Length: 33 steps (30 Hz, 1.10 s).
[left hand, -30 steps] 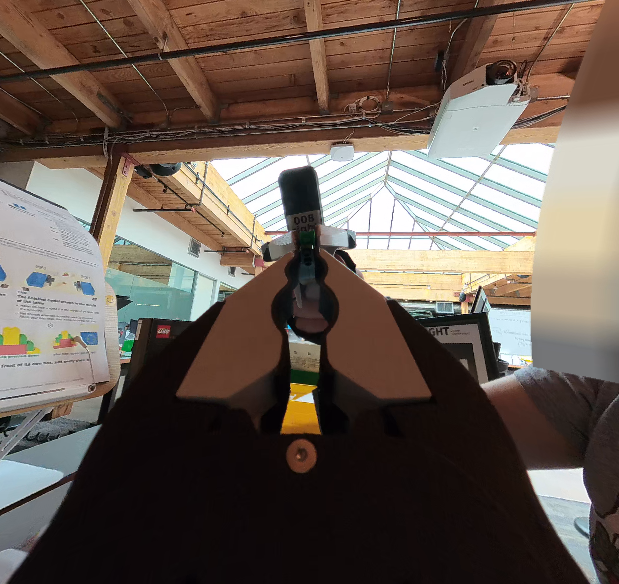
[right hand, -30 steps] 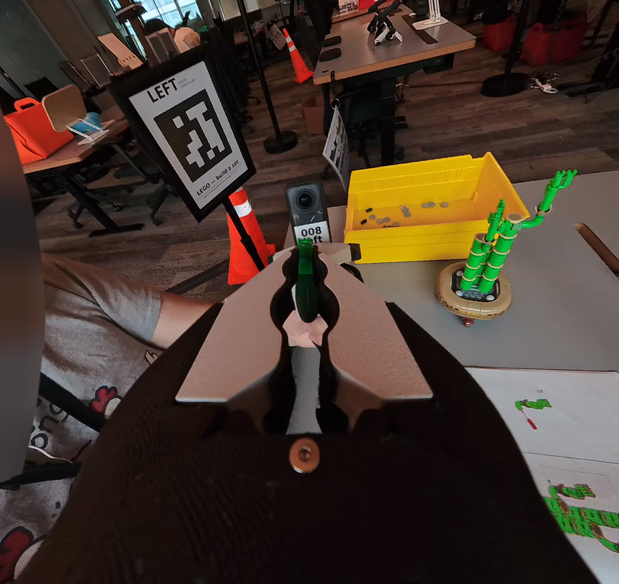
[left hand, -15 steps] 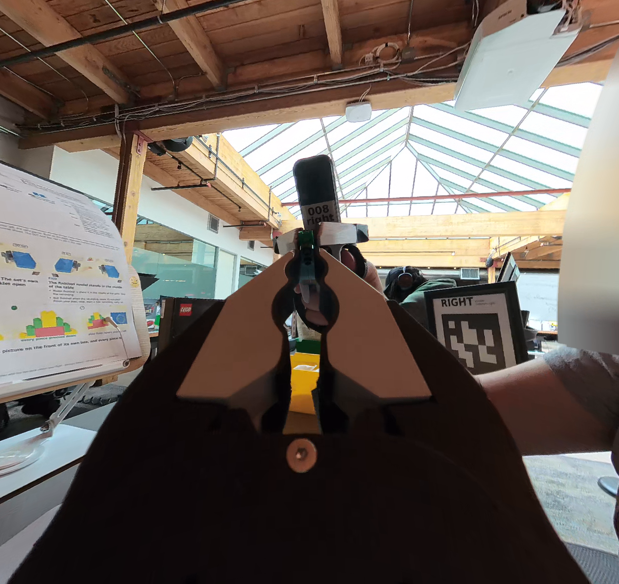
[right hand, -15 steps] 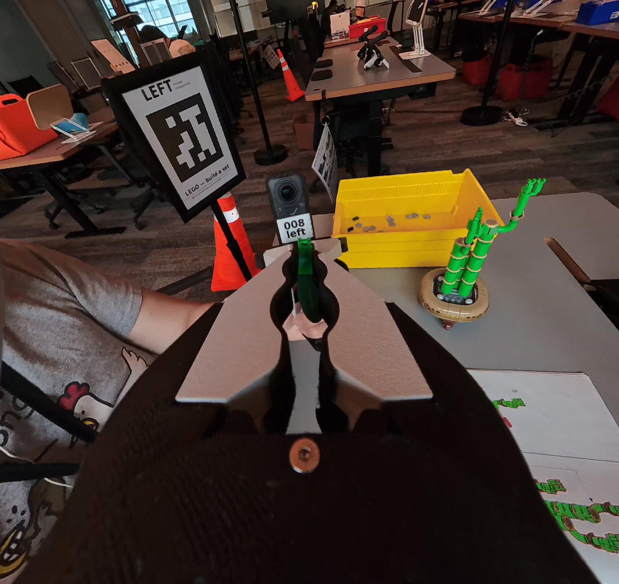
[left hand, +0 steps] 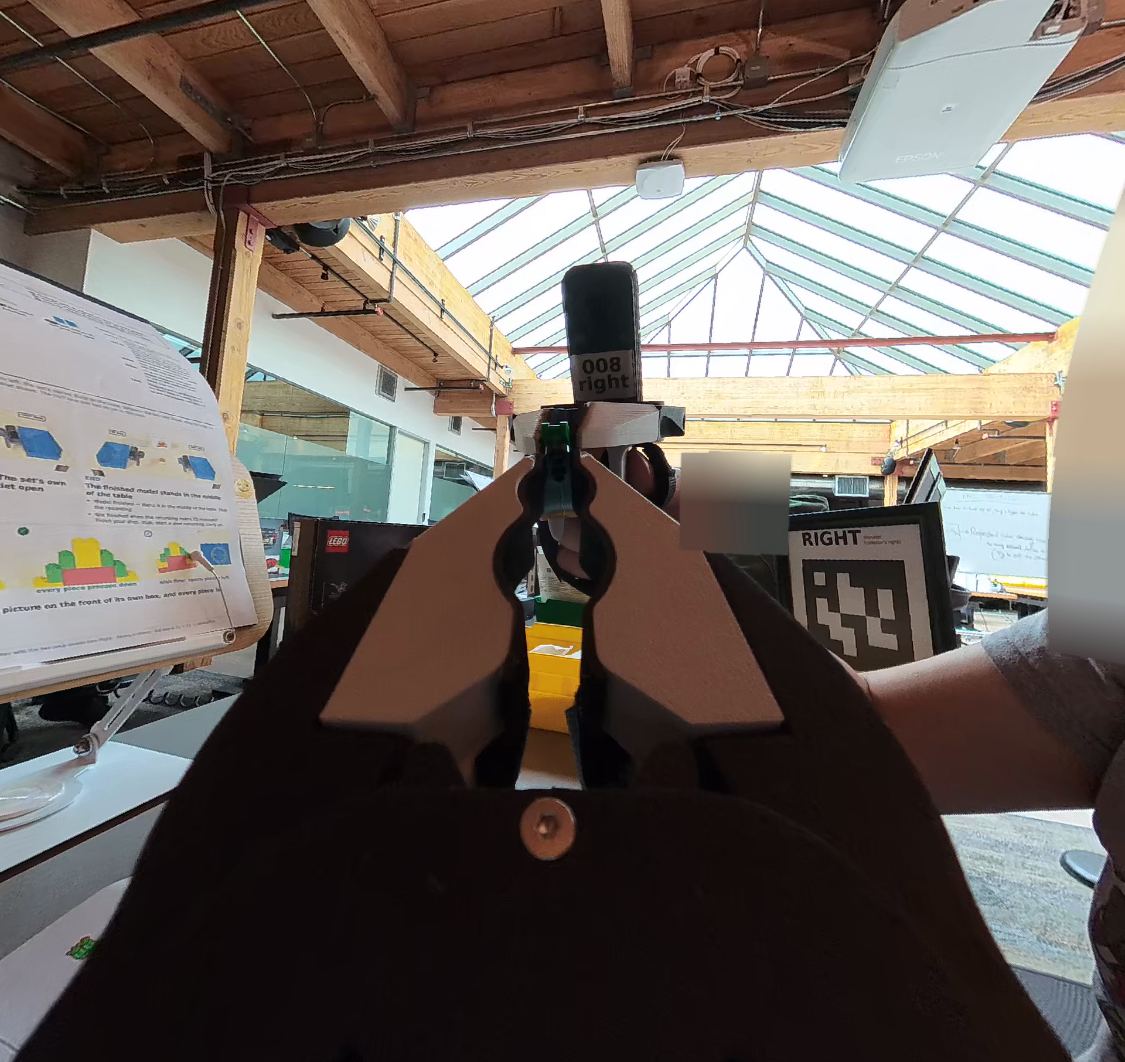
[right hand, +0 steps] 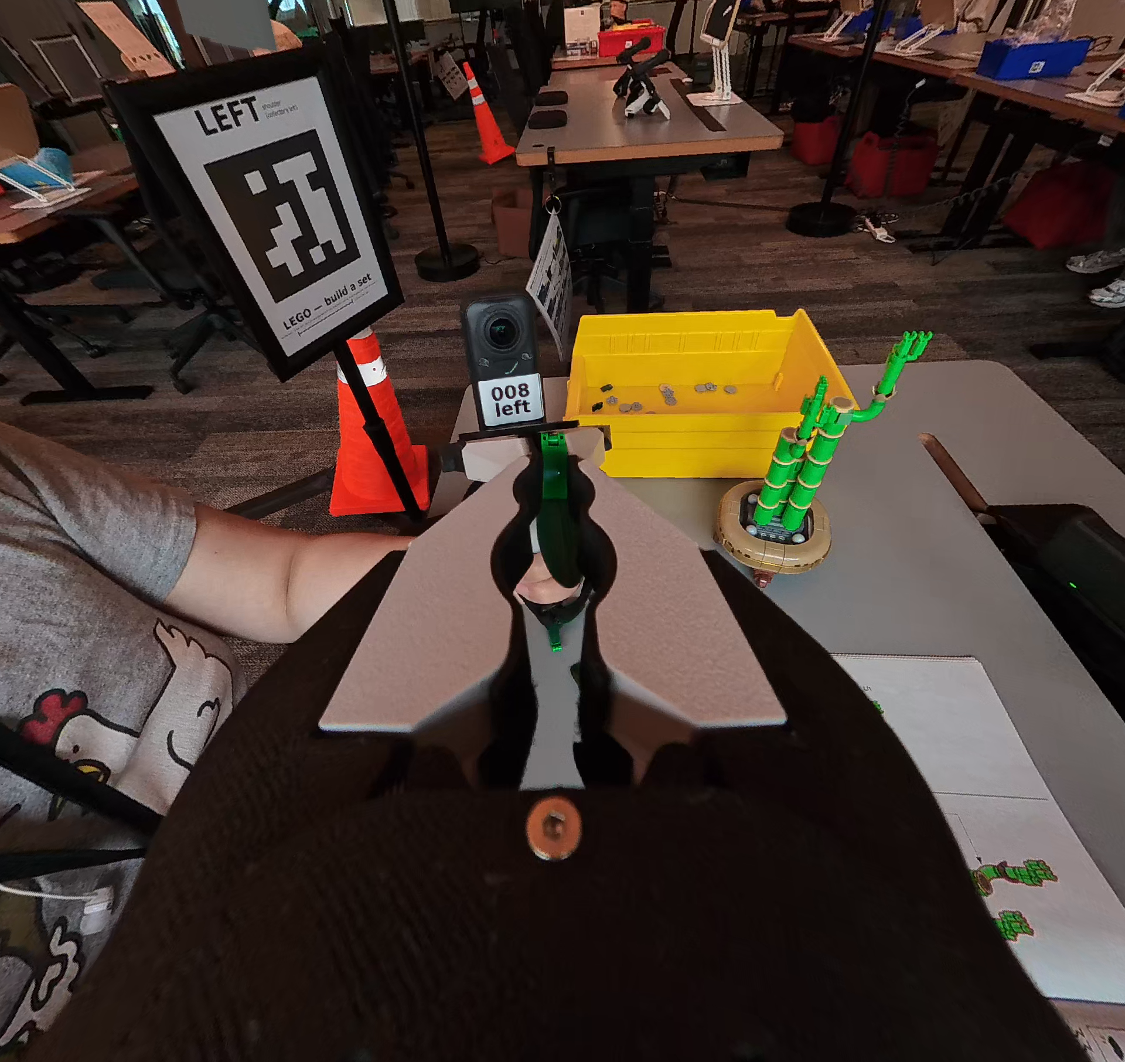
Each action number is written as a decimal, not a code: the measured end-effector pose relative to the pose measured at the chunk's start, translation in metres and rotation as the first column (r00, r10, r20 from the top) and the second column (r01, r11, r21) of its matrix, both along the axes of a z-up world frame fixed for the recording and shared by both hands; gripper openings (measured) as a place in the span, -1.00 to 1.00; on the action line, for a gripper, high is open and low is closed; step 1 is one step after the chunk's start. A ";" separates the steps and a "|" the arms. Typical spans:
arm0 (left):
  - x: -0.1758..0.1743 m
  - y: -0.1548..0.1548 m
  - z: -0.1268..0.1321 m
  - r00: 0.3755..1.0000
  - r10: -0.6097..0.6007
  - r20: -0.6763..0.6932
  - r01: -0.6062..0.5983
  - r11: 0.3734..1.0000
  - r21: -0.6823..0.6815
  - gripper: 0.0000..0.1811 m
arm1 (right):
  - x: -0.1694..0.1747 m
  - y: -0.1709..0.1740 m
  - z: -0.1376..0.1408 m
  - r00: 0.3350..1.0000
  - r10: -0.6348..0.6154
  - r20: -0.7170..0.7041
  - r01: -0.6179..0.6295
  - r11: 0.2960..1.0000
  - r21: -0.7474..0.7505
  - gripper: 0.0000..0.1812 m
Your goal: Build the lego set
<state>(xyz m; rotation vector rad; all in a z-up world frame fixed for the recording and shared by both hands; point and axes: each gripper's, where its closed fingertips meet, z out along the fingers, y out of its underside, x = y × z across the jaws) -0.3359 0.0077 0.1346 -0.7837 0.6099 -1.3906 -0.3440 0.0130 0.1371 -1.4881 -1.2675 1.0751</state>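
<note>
My two grippers are raised above the table and face each other tip to tip. My left gripper [left hand: 555, 461] is shut on a small green lego piece [left hand: 555, 472]. The right gripper's body [left hand: 609, 424] shows just behind it. My right gripper [right hand: 555, 466] is shut on a long green leaf piece [right hand: 557, 503], with the left gripper's camera [right hand: 500, 357] behind it. The two green pieces meet between the fingertips; I cannot tell whether they are joined. The partly built bamboo model [right hand: 791, 485] stands in its tan pot [right hand: 773, 545] on the grey table [right hand: 943, 545], to the right.
A yellow bin [right hand: 700, 442] with several small parts sits at the table's far edge. An open instruction booklet [right hand: 949, 746] lies at the near right. A framed marker sign [right hand: 268, 204] stands left and an instruction sheet on a stand [left hand: 109, 485] beside the left gripper. A person's arm [right hand: 274, 570] reaches in. My two grippers' fingertips are within a few centimetres of each other. From either gripper's tips it is about 30 cm to the partly built bamboo model [right hand: 791, 485].
Both grippers stayed shut and tip to tip. The left view has tilted down from the ceiling. In the right view the bamboo model has shifted slightly left.
</note>
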 end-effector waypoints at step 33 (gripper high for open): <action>0.001 -0.005 0.001 1.000 -0.029 0.009 0.029 1.000 0.009 -0.94 | -0.005 -0.005 0.002 0.998 0.029 0.051 -0.030 1.000 0.002 -0.95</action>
